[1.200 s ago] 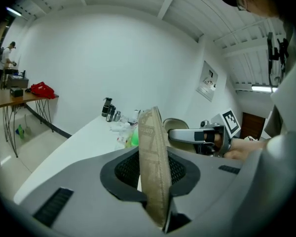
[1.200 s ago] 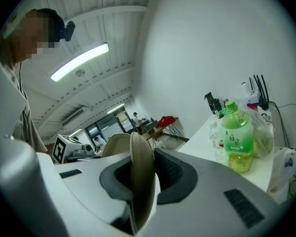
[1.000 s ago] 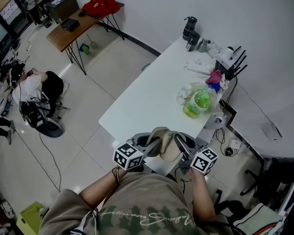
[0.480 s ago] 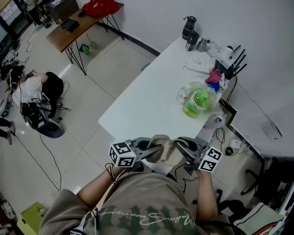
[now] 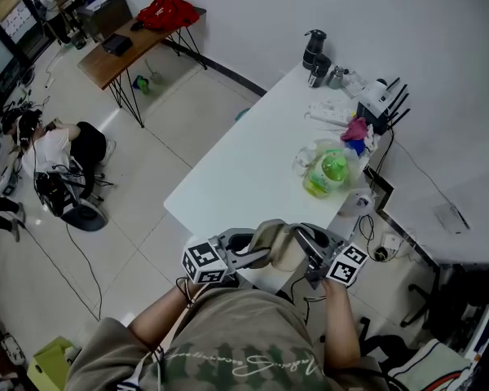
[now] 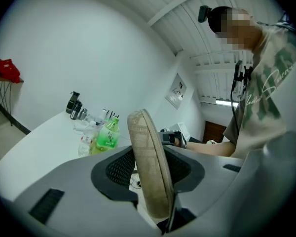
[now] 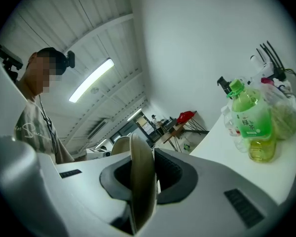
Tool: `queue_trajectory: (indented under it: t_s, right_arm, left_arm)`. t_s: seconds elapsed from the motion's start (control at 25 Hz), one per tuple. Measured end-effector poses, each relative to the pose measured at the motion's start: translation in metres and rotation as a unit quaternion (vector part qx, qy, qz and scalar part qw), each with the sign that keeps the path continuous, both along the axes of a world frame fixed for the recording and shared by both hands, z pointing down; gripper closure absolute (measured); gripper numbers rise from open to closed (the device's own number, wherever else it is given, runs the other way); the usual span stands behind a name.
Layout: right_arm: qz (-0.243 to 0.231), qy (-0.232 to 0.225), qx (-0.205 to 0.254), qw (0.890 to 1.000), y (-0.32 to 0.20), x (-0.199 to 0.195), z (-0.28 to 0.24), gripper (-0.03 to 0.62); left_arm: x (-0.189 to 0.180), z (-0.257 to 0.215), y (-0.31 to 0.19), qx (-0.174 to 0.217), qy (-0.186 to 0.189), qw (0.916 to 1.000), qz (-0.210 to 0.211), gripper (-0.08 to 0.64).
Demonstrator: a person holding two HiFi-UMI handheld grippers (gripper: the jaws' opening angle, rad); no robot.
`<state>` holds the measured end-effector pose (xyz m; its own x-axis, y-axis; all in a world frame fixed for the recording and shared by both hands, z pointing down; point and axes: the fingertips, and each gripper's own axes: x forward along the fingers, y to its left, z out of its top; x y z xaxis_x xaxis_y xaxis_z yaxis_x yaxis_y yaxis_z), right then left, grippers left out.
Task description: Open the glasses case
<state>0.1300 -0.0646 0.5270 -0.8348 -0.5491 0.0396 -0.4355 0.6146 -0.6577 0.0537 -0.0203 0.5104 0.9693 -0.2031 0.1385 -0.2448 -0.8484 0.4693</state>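
Head view first: the glasses case (image 5: 270,239) sits at the near end of the white table (image 5: 244,161), held up between my two claws. The left gripper (image 5: 257,249) comes at it from the table's left side, the right gripper (image 5: 300,241) from its right. Compared with a second ago, the left one has slid a bit away from the table edge and turned. The case hasn't left that near end.

Left gripper view: the tan woven edge of the case (image 6: 148,167) stands between the jaws, which have just been spreading. There's a dark sliver beside it, so no real squeeze. My shirt has script lettering I can't read.

Right gripper view: the jaws are pinched together on a thin flap of the case (image 7: 140,181). The green bottle (image 7: 251,120) stands on the table's right side, and its label has Chinese print I read as 绿茶.
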Motion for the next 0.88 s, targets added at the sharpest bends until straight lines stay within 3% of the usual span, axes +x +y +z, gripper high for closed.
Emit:
queue_trajectory:
  t_s: [0.12, 0.24, 0.36, 0.48, 0.56, 0.72, 0.88]
  right_arm:
    - [0.012, 0.016, -0.03, 0.999, -0.009, 0.001, 0.016, 0.532]
    - [0.027, 0.018, -0.062, 0.998, -0.018, -0.003, 0.036, 0.532]
    - [0.081, 0.006, -0.118, 0.99, -0.035, 0.011, 0.065, 0.532]
    - [0.139, 0.016, -0.183, 0.973, -0.052, 0.029, 0.116, 0.532]
    - [0.167, 0.058, -0.212, 0.961, -0.059, 0.034, 0.153, 0.532]
    - [0.182, 0.149, -0.256, 0.938, -0.064, 0.025, 0.219, 0.532]
    - [0.208, 0.167, -0.314, 0.911, -0.073, 0.016, 0.263, 0.532]
  left_arm:
    - [-0.004, 0.01, 0.0, 0.011, -0.031, 0.9994, -0.004, 0.387]
    - [-0.016, 0.023, -0.008, 0.014, -0.058, 0.9972, -0.044, 0.387]
    - [-0.039, 0.038, -0.015, 0.003, -0.078, 0.9938, -0.079, 0.387]
    - [-0.06, 0.05, -0.013, -0.01, -0.096, 0.9918, -0.084, 0.387]
    - [-0.066, 0.051, -0.011, -0.02, -0.091, 0.9911, -0.095, 0.387]
    - [-0.07, 0.051, -0.005, -0.032, -0.083, 0.9888, -0.12, 0.387]
    - [-0.072, 0.053, 0.001, -0.046, -0.079, 0.9868, -0.134, 0.387]
